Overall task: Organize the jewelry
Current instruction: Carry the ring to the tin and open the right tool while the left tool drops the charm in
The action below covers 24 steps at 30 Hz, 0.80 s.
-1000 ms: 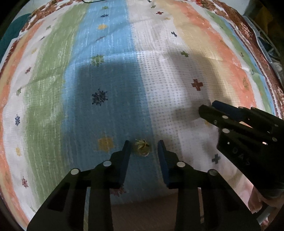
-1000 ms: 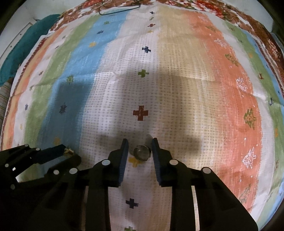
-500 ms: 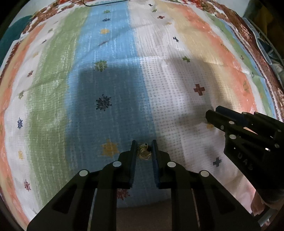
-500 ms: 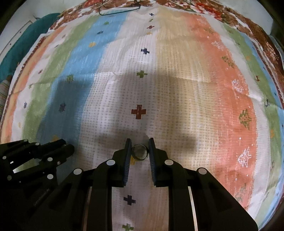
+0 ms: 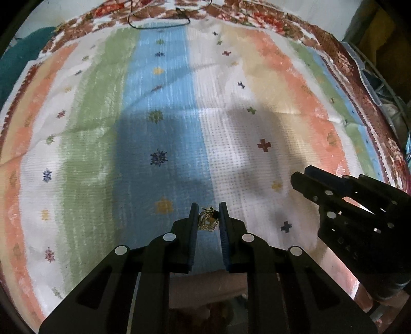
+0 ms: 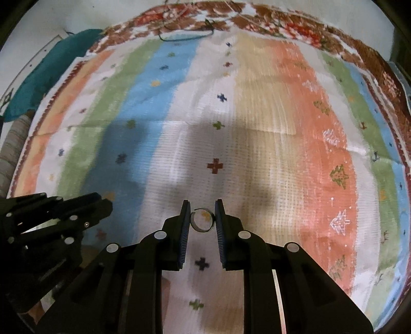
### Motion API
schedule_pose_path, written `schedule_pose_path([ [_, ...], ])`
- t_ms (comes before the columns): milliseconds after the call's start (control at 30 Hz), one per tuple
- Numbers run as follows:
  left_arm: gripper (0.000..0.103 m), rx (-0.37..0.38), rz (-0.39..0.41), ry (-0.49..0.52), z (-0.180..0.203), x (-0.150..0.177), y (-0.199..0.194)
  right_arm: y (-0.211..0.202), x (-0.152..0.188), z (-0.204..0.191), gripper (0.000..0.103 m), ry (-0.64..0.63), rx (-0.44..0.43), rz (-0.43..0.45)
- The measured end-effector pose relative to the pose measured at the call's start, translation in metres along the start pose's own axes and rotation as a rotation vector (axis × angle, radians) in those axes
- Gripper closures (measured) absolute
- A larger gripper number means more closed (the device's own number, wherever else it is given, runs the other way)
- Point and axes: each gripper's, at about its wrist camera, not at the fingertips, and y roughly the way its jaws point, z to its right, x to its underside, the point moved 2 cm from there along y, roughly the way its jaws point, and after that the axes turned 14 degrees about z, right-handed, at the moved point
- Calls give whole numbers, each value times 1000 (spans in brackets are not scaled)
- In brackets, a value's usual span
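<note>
My left gripper (image 5: 208, 214) is shut on a small bundle of gold chain (image 5: 207, 220) and holds it above the blue stripe of the striped cloth (image 5: 164, 102). My right gripper (image 6: 202, 214) is shut on a silver ring (image 6: 202, 223), held upright between the pads above the white stripe. The right gripper also shows in the left wrist view (image 5: 300, 177) at the right, and the left gripper shows in the right wrist view (image 6: 105, 203) at the lower left.
The striped cloth (image 6: 295, 128) covers the whole surface, with a brown patterned border at the far edge. A thin dark cord (image 5: 159, 23) lies at the far edge. A teal cloth (image 6: 51, 77) sits past the cloth's left edge.
Both grippers have closed, the left on the gold chain and the right on the ring. Both have lifted off the cloth, and more of the far edge shows now.
</note>
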Motion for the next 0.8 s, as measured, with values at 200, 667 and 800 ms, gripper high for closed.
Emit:
schedule_pose_path([
  [200, 88, 10, 45, 28, 8, -1, -27, -21, 3, -11, 83, -25, -7, 33],
  [667, 88, 19, 130, 66, -1, 16, -86, -76, 12, -39, 83, -61, -66, 124],
  [800, 88, 36, 156, 75, 4, 20, -103, -94, 19, -47, 83, -64, -95, 148],
])
